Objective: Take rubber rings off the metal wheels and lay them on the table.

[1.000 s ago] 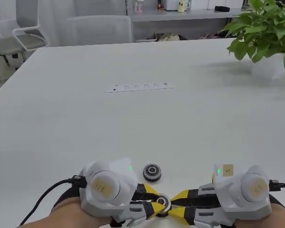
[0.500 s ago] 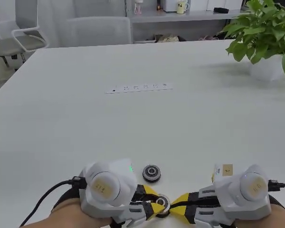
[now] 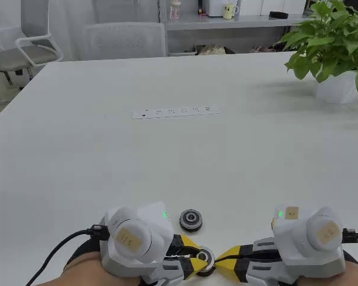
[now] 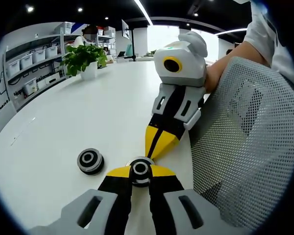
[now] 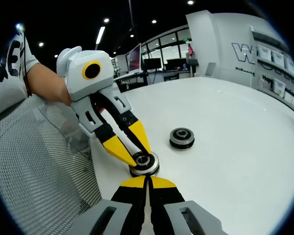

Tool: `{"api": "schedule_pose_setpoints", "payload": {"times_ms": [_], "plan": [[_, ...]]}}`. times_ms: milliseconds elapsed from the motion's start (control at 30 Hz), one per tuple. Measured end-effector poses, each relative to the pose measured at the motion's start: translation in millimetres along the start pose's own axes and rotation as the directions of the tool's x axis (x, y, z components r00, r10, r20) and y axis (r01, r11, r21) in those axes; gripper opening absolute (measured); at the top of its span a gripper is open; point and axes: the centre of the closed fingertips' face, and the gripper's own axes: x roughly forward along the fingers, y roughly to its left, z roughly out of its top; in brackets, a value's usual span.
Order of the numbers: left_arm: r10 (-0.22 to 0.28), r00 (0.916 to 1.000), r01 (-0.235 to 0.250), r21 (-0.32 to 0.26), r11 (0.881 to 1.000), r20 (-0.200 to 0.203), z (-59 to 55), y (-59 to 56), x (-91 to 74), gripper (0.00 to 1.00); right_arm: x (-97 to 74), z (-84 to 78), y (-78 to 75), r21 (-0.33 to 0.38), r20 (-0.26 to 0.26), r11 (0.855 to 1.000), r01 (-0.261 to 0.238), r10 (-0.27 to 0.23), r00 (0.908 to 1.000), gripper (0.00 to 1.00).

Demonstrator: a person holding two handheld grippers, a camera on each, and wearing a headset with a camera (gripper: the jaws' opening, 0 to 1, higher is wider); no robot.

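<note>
A small metal wheel with a black rubber ring (image 3: pixel 204 258) (image 4: pixel 140 169) (image 5: pixel 145 162) is held just above the table's near edge. My left gripper (image 3: pixel 194 263) (image 4: pixel 140 172) is shut on it, one jaw on each side. My right gripper (image 3: pixel 221 262) (image 5: pixel 148 180) comes in from the opposite side. Its yellow tips are together and touch the wheel's rim; I cannot tell whether they pinch the ring. A second wheel with its ring (image 3: pixel 191 218) (image 4: pixel 90 161) (image 5: pixel 182 137) lies flat on the table just beyond.
The white table (image 3: pixel 167 161) stretches away in front. A white power strip (image 3: pixel 175 111) lies at mid-table and a potted plant (image 3: pixel 331 47) stands at the far right. A mesh chair back (image 4: pixel 240 142) (image 5: pixel 34 161) is close behind the grippers. Chairs stand past the far edge.
Both grippers stay together around the wheel at the near edge. The whole picture has shifted slightly, and the right gripper sits a touch lower and further right.
</note>
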Motion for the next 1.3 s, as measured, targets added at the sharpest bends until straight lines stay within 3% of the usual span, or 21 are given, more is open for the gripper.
{"api": "schedule_pose_setpoints", "payload": {"times_ms": [600, 667, 1300], "plan": [[0.007, 1.0, -0.007, -0.013, 1.0, 0.0, 0.0, 0.7, 0.7, 0.08, -3.7, 2.4, -6.6, 0.116, 0.039, 0.993, 0.013, -0.018, 0.9991, 0.0], [0.009, 1.0, -0.009, -0.013, 1.0, -0.001, 0.0, 0.7, 0.8, 0.08, -5.0, 9.9, -7.3, 0.164, 0.087, 0.986, 0.006, -0.02, 0.996, 0.0], [0.022, 0.9997, -0.022, -0.008, 1.0, -0.01, 0.4, 1.4, 1.2, 0.08, -4.9, 15.6, -5.0, 0.188, 0.091, 0.982, -0.022, 0.005, 0.9958, 0.0]]}}
